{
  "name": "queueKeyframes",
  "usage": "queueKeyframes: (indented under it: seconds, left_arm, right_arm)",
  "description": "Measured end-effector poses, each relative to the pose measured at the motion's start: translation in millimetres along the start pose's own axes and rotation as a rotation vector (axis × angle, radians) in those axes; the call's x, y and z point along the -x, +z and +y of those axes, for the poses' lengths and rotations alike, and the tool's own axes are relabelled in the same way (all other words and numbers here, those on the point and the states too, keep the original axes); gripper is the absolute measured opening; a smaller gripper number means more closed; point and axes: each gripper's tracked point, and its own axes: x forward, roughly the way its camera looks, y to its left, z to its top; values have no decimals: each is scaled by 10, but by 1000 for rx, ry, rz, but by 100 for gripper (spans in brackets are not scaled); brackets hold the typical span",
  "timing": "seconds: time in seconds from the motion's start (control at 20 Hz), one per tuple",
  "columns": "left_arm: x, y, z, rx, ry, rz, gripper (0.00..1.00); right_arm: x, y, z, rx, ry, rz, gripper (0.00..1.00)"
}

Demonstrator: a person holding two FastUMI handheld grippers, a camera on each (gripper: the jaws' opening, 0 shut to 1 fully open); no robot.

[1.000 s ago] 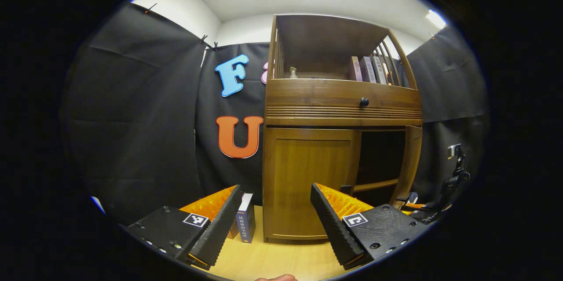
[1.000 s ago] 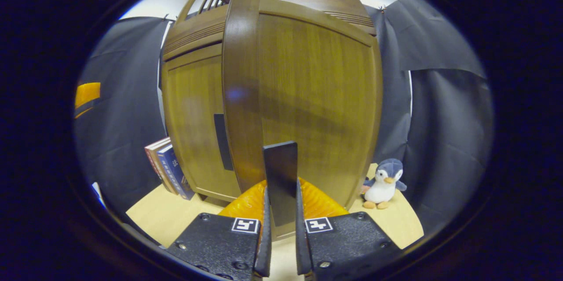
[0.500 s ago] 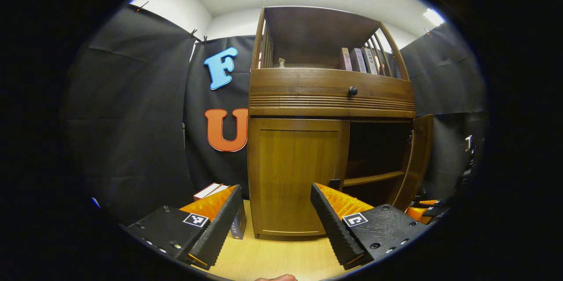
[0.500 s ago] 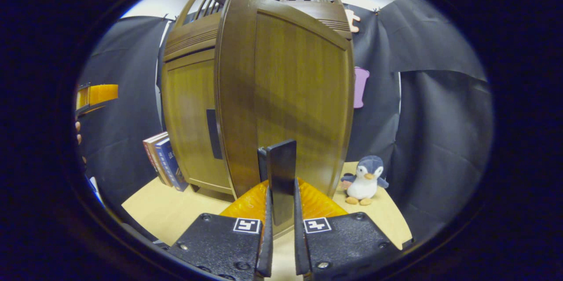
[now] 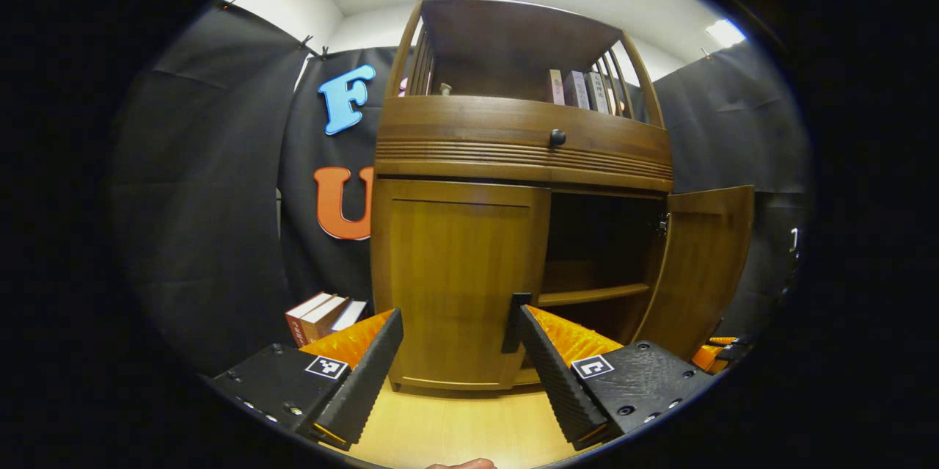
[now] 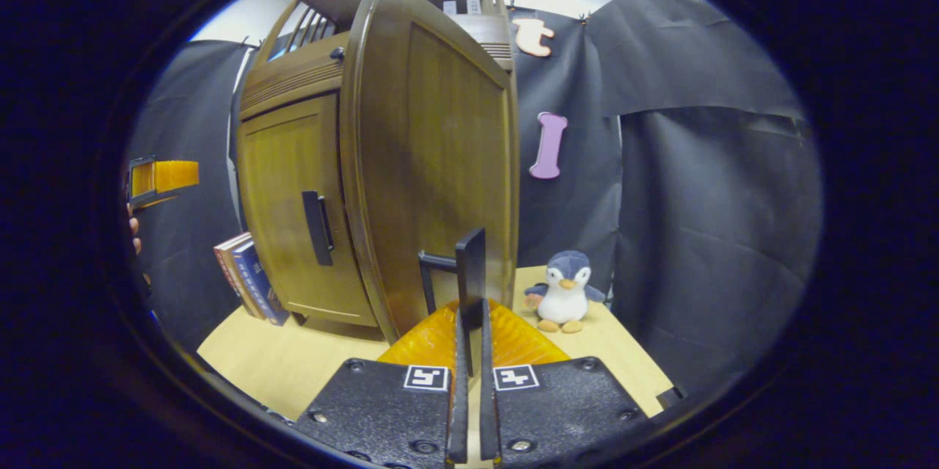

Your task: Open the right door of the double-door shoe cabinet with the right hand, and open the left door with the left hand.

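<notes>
In the left gripper view, the left gripper (image 5: pixel 455 351) has its jaws spread wide with nothing between them, hovering over the pale wooden tabletop (image 5: pixel 455 428) just in front of the brown wooden double-door shoe cabinet (image 5: pixel 521 153). The cabinet's flat-panelled left door (image 5: pixel 455 278) is closed, and its dark vertical bar handle (image 5: pixel 513 322) stands just beside the gripper's right finger, near its tip; whether they touch cannot be told. The matching right door (image 5: pixel 700 263) stands swung wide open on the right, baring a dark compartment with one wooden shelf board (image 5: pixel 587 296). Above the doors runs a ribbed drawer front with a small round black knob (image 5: pixel 557 137). A few books (image 5: pixel 579 89) stand in the open top shelf, and more red and white books (image 5: pixel 323 311) lean against the cabinet's left side on the table.

In the right gripper view, the right gripper (image 6: pixel 469 307) is closed tight, both fingers pressing on the right door's dark bar handle (image 6: pixel 469 274). The open right door (image 6: pixel 433 175) stands near, with the closed left door (image 6: pixel 301 212) farther left. A small grey and white plush penguin (image 6: pixel 565 293) sits on the tabletop (image 6: pixel 293 359) to the right of the door. The left gripper (image 6: pixel 158 179) shows at the far left edge.
</notes>
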Motion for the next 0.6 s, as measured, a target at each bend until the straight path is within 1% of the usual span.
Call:
queueKeyframes:
  seconds: [0.2,0.35,0.45,0.6]
  left_arm:
    - [-110,-134,-196,8,-39,23,95]
    - [-240,-280,-244,-21,-37,22,95]
    - [-335,-394,-277,-33,-38,35,95]
    - [-504,-480,-340,-25,-48,42,95]
  right_arm:
    - [30,5,-257,-26,-57,-2,6]
    - [32,-12,-498,-34,-138,-7,5]
    - [47,-6,-541,-57,-136,-4,4]
    - [51,-17,-628,-68,-131,0,4]
